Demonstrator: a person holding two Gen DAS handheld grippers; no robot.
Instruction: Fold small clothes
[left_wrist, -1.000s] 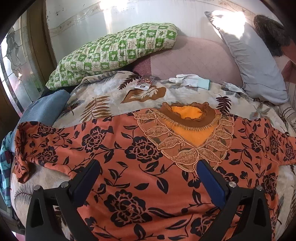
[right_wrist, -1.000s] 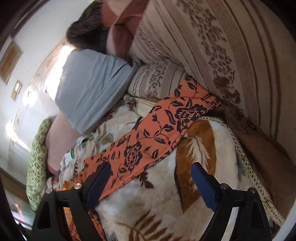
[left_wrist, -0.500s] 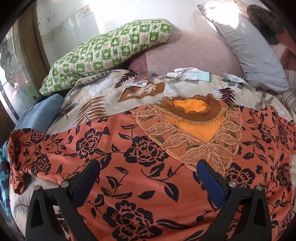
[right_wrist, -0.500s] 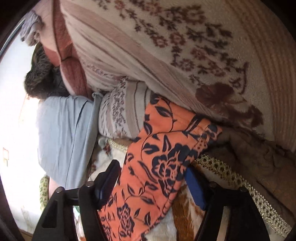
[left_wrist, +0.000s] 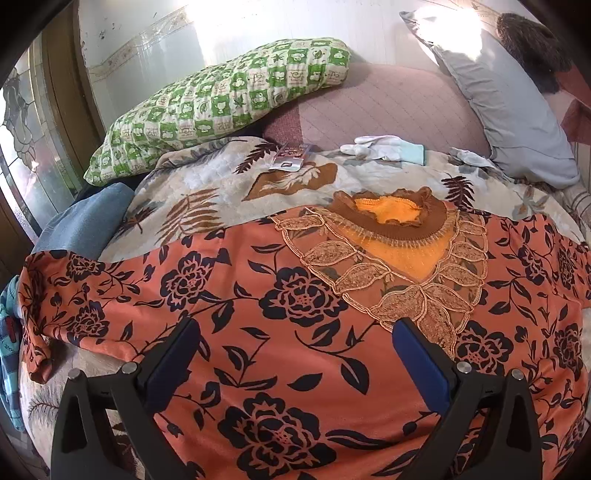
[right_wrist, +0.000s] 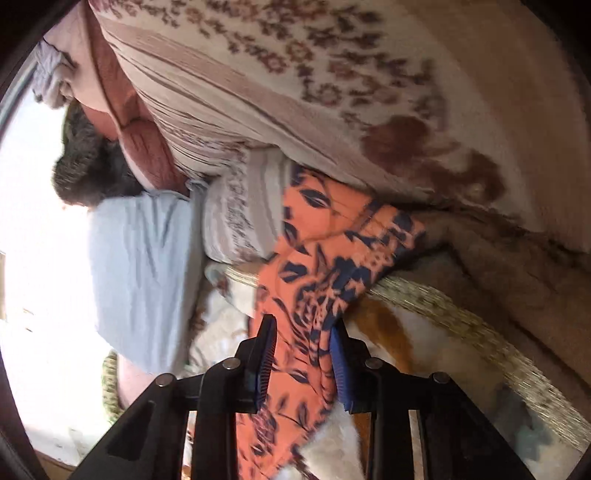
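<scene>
One sleeve between right gripper pads

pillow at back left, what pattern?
Green-and-white checks with small motifs on the pillow; left wrist view shows it best.

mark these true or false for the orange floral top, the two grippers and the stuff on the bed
1. The right gripper is closed on a sleeve of the orange floral top. True.
2. The left gripper grips the neckline. False: it is open, holding nothing.
3. The top is folded in half. False: it lies spread flat, front up, on the leaf-print blanket.
4. A green checked pillow lies beyond the top. True.
5. The white gloves lie on the top. False: they lie apart, beyond its neckline.
</scene>
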